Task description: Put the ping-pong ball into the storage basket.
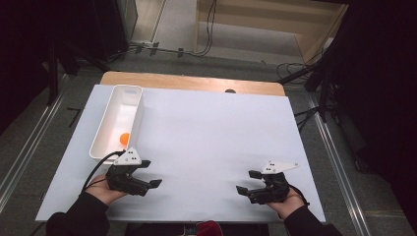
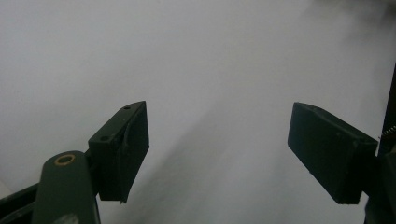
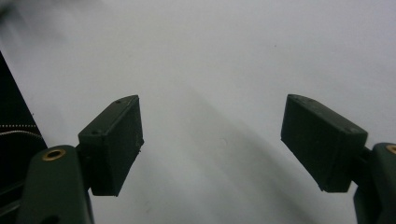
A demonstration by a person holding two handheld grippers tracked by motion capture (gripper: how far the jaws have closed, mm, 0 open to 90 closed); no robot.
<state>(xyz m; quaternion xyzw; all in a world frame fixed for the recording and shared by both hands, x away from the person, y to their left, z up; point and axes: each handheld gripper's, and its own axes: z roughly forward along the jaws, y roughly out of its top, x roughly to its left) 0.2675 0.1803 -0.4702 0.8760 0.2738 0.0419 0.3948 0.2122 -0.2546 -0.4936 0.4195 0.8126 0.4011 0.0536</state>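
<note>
White table (image 1: 206, 137) carries an orange ball (image 1: 125, 138) in a bin (image 1: 129, 90); left claw (image 1: 150, 174) and right claw (image 1: 247, 182) gape wide, empty.

We note table (image 1: 206, 142): matt white sheet, smooth, over bare wood at far edge. Bin (image 1: 129, 101): white plastic, slight gloss. Ball (image 1: 125, 138): orange, smooth. Left gripper (image 2: 217, 149) & right gripper (image 3: 210, 144): matt black pads, brass-look rivets.

free: desk (image 1: 211, 132) bare from centre to right edge | obstacle: bin (image 1: 109, 129) along left edge, near left gripper (image 1: 152, 173)
</note>
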